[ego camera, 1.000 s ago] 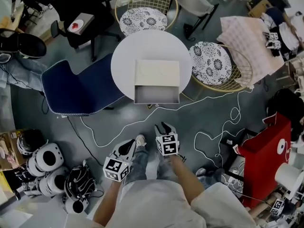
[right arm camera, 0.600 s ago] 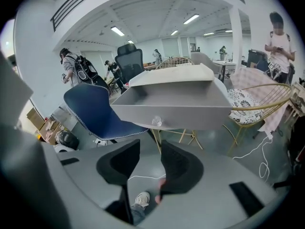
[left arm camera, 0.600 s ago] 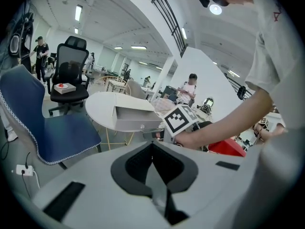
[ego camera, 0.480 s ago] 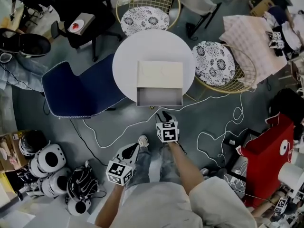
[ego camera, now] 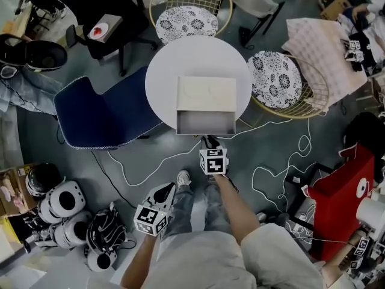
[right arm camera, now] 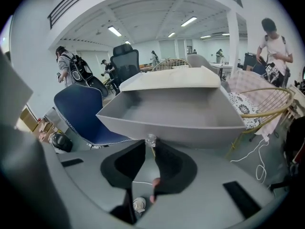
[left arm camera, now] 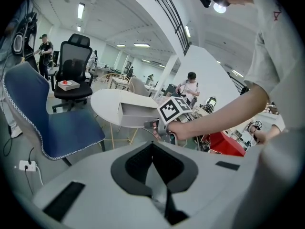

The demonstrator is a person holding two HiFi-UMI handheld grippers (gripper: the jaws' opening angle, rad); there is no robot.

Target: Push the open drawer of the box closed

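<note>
One drawer knob (right arm camera: 151,138) (beyond table (ego camera: 161,77) rim)

No legible words, numbers or brand names in any view.

- Coded square markers, black on white, pattern only, no characters: on the cube (ego camera: 213,161) of the right gripper (ego camera: 209,142), also seen from the left gripper view (left arm camera: 174,109); on the cube (ego camera: 150,220) of the left gripper (ego camera: 164,189).
- Similar small markers (ego camera: 355,46) on items over the checked cloth (ego camera: 316,44) at the right edge; another (ego camera: 361,246) at lower right. Too small to tell more.
- Red bag (ego camera: 334,206): white round mark (ego camera: 362,188), not readable.
- Person's white shirt (left arm camera: 271,56): small red emblem (left arm camera: 275,15), not readable.
</note>
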